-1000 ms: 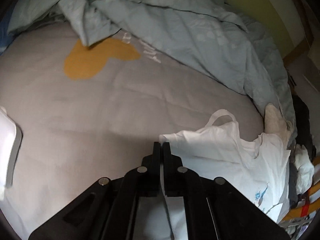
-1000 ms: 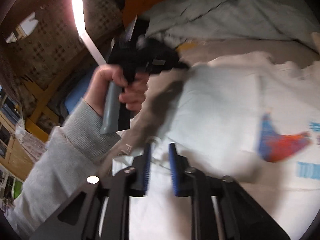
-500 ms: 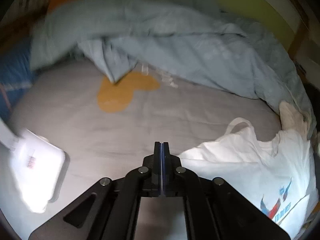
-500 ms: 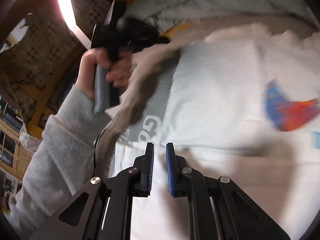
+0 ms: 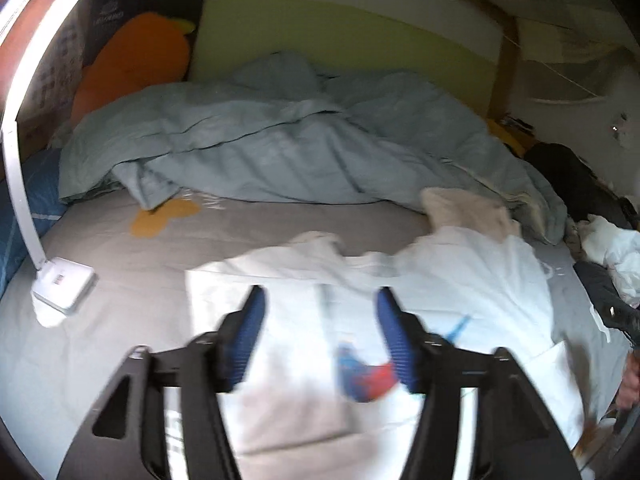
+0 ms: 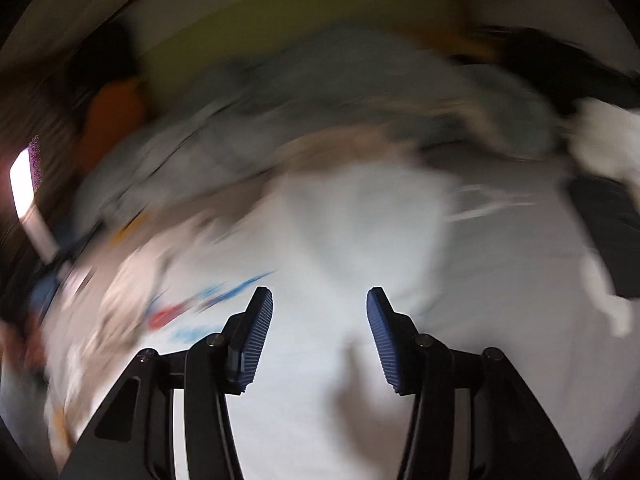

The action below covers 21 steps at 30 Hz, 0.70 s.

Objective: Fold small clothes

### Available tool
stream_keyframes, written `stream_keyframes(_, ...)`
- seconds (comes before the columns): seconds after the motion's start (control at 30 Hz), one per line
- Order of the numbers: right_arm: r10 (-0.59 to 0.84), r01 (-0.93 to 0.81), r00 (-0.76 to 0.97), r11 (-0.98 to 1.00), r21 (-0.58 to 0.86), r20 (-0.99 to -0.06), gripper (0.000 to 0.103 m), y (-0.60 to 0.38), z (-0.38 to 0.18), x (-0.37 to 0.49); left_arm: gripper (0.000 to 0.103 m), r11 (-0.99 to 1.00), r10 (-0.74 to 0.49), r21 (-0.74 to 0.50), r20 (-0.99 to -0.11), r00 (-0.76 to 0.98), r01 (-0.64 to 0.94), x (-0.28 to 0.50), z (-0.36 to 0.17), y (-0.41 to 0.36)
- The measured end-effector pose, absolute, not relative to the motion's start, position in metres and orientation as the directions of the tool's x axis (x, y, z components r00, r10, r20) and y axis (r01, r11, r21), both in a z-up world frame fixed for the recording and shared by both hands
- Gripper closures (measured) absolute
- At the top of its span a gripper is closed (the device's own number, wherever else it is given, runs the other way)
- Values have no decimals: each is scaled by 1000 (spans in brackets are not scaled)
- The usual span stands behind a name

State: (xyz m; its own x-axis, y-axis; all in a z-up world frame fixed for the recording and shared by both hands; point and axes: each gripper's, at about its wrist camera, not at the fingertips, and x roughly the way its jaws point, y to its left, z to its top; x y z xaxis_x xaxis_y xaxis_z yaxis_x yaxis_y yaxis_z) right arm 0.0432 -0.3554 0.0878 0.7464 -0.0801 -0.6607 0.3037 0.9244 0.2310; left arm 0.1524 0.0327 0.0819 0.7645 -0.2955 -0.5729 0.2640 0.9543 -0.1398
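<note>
Both tongs gape over one white garment on the bed.

Left gripper (image 5: 320, 334) and right gripper (image 6: 320, 330) each stand with jaws wide apart and nothing between them. White T-shirt (image 5: 440, 280), printed in blue and red, lies spread but rumpled on the grey bedsheet (image 5: 120, 312), toward the bed's near right part, its upper hem bunched close to the blue duvet (image 5: 280, 160) heaped along the far edge. By the look of it the cloth is light, limp and thin: it should sag from any single hold, so a pinch at a hem corner or shoulder seam seems best, taking one layer cleanly. Shirt fabric sits directly below and ahead of both sets of fingers; the right wrist view is too smeared to tell whether they touch it. White lamp base (image 5: 64, 284) stands well apart, by the left edge.
</note>
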Motion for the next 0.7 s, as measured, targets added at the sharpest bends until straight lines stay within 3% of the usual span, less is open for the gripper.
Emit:
stream_keyframes(0.07, -96, 389, 735, 871, 300, -671, 52, -402, 82, 44, 25, 946, -316, -132, -588, 745, 297, 149, 77, -4)
stream_keyframes(0.2, 73, 470, 701, 701, 536, -709, 52, -483, 37, 48, 25, 925, -363, -172, -665, 653, 339, 158, 53, -78)
stream_keyframes(0.33, 361, 338, 705, 586, 737, -610, 52, -481, -10, 68, 21, 908, -400, -223, -713, 576, 354, 163, 27, -139)
stream_keyframes(0.4, 434, 315, 694, 534, 784, -574, 52, -466, -28, 76, 17, 903, -414, -247, -723, 554, 352, 163, 15, -159)
stream_keyframes(0.5, 434, 376, 673, 497, 782, -599, 51, -462, -53, 93, 12, 914, -395, -248, -723, 567, 322, 161, -2, -174)
stream_keyframes(0.67, 395, 359, 754, 422, 832, -526, 52, -465, -61, 110, 10, 935, -336, -184, -730, 596, 302, 154, -33, -184)
stream_keyframes(0.7, 409, 352, 768, 373, 858, -493, 66, -467, -64, 113, 10, 941, -313, -155, -736, 600, 300, 153, -40, -187)
